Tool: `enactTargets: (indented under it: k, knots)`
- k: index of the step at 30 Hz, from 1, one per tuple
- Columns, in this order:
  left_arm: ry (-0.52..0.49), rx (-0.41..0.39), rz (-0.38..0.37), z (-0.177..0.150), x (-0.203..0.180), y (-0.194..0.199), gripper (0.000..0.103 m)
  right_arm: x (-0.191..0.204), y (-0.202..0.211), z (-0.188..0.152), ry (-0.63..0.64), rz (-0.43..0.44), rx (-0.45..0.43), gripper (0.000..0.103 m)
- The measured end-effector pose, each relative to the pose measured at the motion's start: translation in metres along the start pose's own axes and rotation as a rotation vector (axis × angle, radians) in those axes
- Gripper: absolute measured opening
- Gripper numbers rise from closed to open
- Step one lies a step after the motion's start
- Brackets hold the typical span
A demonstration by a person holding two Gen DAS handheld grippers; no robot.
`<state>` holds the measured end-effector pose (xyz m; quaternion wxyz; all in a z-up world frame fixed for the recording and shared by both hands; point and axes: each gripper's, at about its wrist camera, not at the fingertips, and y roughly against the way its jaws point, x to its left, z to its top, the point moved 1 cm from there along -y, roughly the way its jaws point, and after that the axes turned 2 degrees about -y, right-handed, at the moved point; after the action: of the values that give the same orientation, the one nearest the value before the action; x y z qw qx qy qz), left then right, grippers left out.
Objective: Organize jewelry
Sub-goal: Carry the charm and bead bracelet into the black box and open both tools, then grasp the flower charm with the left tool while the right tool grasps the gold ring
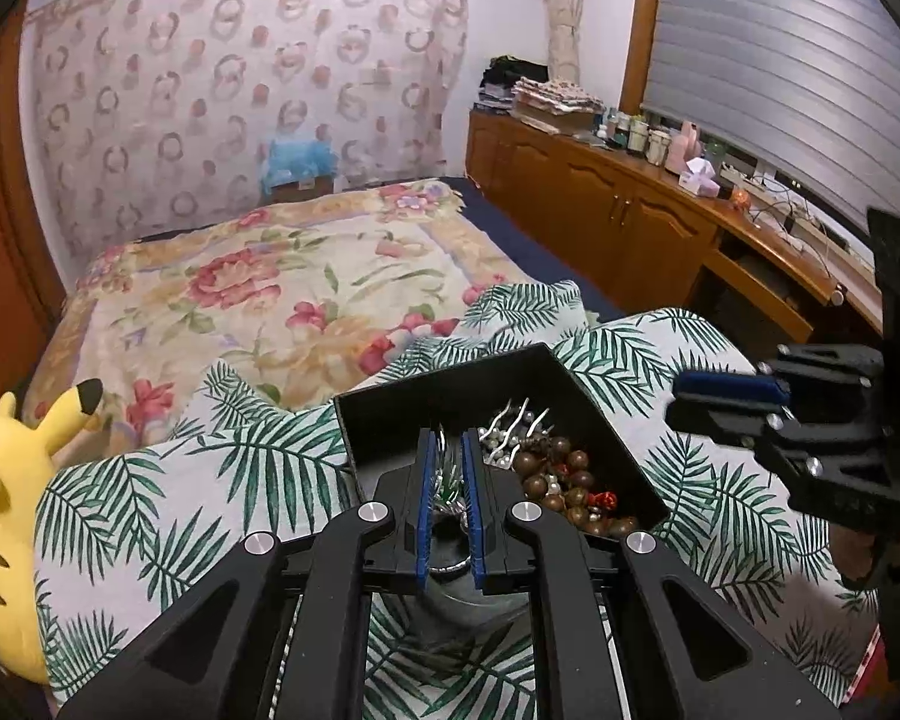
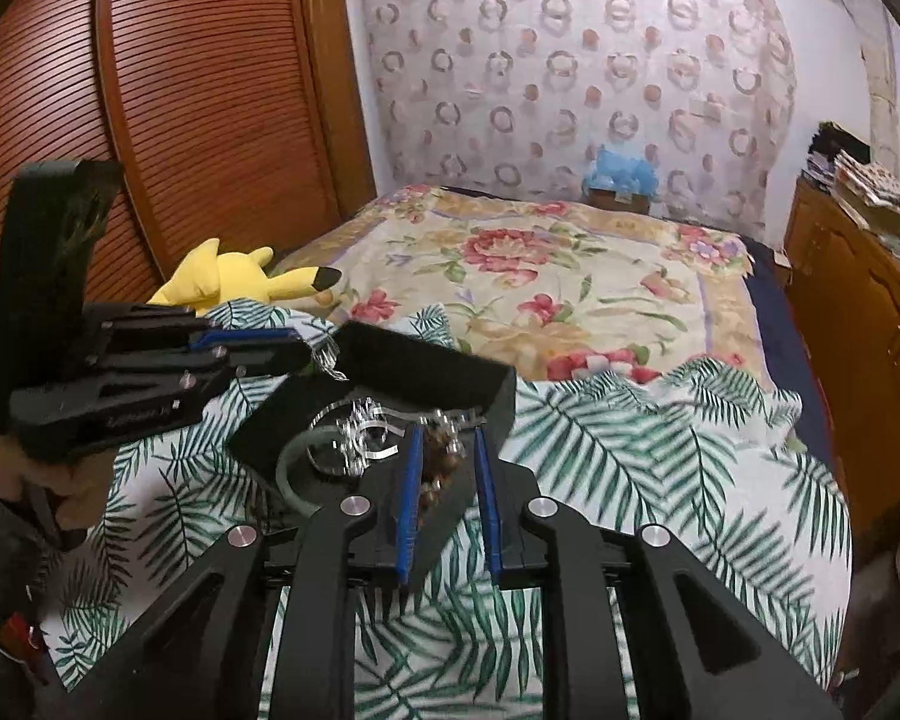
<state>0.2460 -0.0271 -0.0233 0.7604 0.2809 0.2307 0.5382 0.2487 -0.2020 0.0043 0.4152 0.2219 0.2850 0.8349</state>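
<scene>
A black open box sits on a palm-leaf cloth and holds brown wooden beads, pearl hairpins and other jewelry. My left gripper is shut on a silver piece of jewelry over the box's left part. In the right wrist view the left gripper shows at the box's near left corner with silver links at its tips. My right gripper is open and empty at the box's front edge, above the beads. A green bangle lies in the box.
A yellow plush toy lies left of the cloth. A floral bedspread stretches behind. A wooden cabinet with bottles runs along the right wall. A slatted wooden wardrobe stands on the left.
</scene>
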Motion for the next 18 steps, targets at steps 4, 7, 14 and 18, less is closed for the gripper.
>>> enactTargets:
  k: [4, 7, 14, 18]
  knots:
    - [0.002, 0.001, 0.001, -0.003, -0.001, 0.003, 0.024, 0.005, 0.005, -0.017, 0.003, -0.008, 0.015, 0.02]
    - [-0.004, -0.001, 0.004, -0.006, -0.004, 0.008, 0.026, 0.011, 0.009, -0.028, 0.004, 0.001, 0.024, 0.02]
    - [0.005, -0.005, 0.012, -0.02, -0.013, 0.022, 0.04, 0.027, 0.017, -0.057, 0.025, 0.007, 0.055, 0.02]
    - [-0.001, 0.002, 0.023, -0.027, -0.017, 0.029, 0.044, 0.031, 0.021, -0.069, 0.018, 0.014, 0.067, 0.024]
